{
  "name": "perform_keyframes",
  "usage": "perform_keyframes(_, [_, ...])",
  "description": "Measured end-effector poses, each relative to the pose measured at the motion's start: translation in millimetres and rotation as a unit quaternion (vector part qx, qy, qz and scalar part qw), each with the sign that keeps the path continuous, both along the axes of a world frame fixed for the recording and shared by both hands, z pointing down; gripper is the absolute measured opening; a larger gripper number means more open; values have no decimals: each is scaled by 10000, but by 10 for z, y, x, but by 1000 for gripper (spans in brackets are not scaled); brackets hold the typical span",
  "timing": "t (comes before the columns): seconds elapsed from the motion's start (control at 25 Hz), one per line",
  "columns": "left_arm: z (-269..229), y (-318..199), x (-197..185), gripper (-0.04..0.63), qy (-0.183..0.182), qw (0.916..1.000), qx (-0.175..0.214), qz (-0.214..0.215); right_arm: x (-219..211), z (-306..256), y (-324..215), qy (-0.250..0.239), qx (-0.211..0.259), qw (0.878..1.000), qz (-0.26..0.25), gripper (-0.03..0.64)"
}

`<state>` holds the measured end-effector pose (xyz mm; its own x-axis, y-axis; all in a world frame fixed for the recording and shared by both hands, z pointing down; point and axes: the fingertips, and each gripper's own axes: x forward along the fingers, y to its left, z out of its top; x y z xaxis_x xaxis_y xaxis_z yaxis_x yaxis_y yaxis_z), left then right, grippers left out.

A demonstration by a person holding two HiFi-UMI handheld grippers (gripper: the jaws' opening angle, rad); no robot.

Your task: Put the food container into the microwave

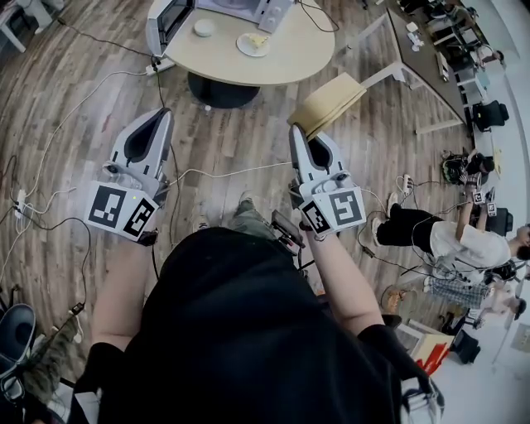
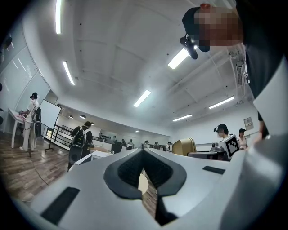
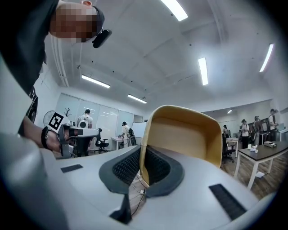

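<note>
Approach step: left tongs (image 1: 163, 116) & right tongs (image 1: 296, 131) both clenched, empty, well short of counter (image 1: 306, 45). Food container (image 1: 203, 27) sits there by microwave (image 1: 248, 8). Next, I reckon: step closer, open tongs.

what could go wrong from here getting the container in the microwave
White and black cables cross the wooden floor before the round beige table; tripping is possible. The tan curved chair stands close to the path. Both the left claw and right claw are shut and empty; they must open before the small white round container.
</note>
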<state>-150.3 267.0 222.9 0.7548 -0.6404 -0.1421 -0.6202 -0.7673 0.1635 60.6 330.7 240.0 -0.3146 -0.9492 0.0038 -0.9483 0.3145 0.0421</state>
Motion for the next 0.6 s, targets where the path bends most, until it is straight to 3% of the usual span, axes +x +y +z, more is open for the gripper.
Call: perform_keyframes(0.6, [-43, -58, -123, 18, 11, 10000, 63, -17, -149, -47, -71, 71, 21, 9999, -103, 34])
